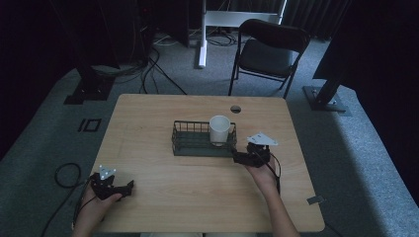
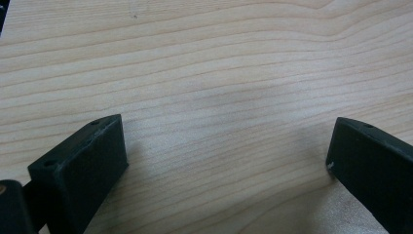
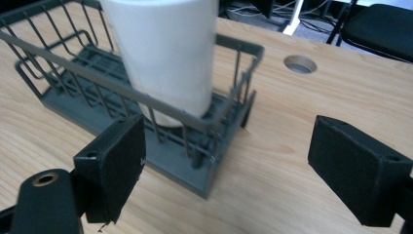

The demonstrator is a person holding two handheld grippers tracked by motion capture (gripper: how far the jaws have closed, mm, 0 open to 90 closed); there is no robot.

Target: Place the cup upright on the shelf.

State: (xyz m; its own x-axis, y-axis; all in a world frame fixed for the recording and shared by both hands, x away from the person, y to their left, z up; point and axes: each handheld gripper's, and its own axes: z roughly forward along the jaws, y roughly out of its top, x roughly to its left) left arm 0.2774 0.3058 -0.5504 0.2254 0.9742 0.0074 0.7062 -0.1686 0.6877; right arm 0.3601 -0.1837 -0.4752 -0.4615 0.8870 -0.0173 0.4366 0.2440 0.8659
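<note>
Right gripper (image 3: 226, 161) is spread wide, nothing gripped, just beside the wire basket (image 3: 214, 161). Left gripper (image 2: 226, 156) is held open too. White cup (image 3: 165, 53) is stood upright inside.

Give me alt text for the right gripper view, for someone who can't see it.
A white cup stands upright in the near corner of a dark wire basket on a wooden table. The right hand-held gripper sits just outside that corner, open, with nothing between its black jaws. A round hole in the tabletop lies beyond the basket.
</note>
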